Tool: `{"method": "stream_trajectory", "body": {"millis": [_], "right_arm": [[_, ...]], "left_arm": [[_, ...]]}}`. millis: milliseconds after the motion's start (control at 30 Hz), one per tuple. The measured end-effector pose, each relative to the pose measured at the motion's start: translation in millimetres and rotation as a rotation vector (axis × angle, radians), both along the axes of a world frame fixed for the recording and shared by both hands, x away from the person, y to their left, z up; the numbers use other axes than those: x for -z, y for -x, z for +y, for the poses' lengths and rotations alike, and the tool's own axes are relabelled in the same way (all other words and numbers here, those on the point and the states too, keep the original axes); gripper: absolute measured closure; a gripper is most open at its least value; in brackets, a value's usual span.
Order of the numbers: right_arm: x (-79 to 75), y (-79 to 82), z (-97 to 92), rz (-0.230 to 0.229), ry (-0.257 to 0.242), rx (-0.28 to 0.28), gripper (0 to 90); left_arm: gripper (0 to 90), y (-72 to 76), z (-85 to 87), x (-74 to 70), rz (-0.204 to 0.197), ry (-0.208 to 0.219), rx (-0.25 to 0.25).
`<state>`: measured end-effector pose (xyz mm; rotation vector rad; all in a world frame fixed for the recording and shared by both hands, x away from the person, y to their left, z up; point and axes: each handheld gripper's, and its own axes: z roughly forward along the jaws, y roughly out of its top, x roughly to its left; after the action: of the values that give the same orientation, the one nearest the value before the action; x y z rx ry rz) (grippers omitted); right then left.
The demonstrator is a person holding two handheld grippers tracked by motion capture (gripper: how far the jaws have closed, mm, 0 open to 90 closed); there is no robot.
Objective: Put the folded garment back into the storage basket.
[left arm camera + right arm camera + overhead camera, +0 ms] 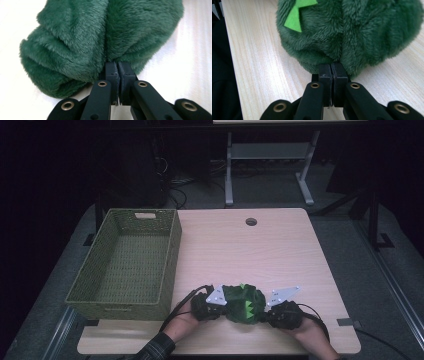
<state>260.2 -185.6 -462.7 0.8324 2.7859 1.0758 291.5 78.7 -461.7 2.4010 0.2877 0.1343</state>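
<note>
a dim room, a pale wooden surface [280, 255]. the woven basket [127, 262] sits left (nearer the left gripper [220, 303]). the green plush toy [243, 303] lies crosswise between both grippers, right gripper [267, 310] opposite, each one's fingers [111, 72] pinching its fur.

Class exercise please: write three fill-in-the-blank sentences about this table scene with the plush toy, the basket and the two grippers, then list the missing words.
1. The plush toy is dark ____.
2. The woven basket holds ____.
3. Both the left gripper and the right gripper are ____ on the toy's fur.

Missing words: green; nothing; shut
</note>
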Motion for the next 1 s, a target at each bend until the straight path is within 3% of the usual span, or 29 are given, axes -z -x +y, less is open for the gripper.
{"method": "stream_trajectory", "body": {"millis": [67,233,367,500,600,767,933,1000], "right_arm": [[-0.1,-0.1,-0.3,0.0,-0.002,-0.001,87.0],[-7.6,4.0,-6.7,-0.017,-0.036,0.005,72.7],[-16.8,11.5,-15.7,-0.033,-0.08,0.011,66.1],[-19.1,20.7,-26.1,-0.037,-0.093,0.03,63.1],[-24.5,24.2,-35.0,-0.057,-0.113,0.056,66.4],[-40.0,13.0,-38.0,-0.104,-0.135,0.086,76.0],[-52.7,-11.3,-31.0,-0.153,-0.128,0.105,84.5],[-56.3,-24.2,-27.9,-0.149,-0.127,0.113,87.2]], "left_arm": [[86.8,-1.2,0.5,-1.3,-0.002,-0.006,0.006],[72.5,7.6,5.0,-11.3,0.029,0.068,-0.019],[65.5,17.4,11.8,-19.4,0.03,0.086,-0.012],[62.9,22.5,18.3,-24.9,0.045,0.103,-0.013],[60.3,26.5,22.1,-30.5,0.05,0.117,-0.02],[67.3,26.8,24.3,-41.8,0.033,0.143,-0.032],[84.1,20.2,17.2,-50.3,0.057,0.156,-0.036],[88.7,19.1,14.3,-52.4,0.077,0.159,-0.03]]}}
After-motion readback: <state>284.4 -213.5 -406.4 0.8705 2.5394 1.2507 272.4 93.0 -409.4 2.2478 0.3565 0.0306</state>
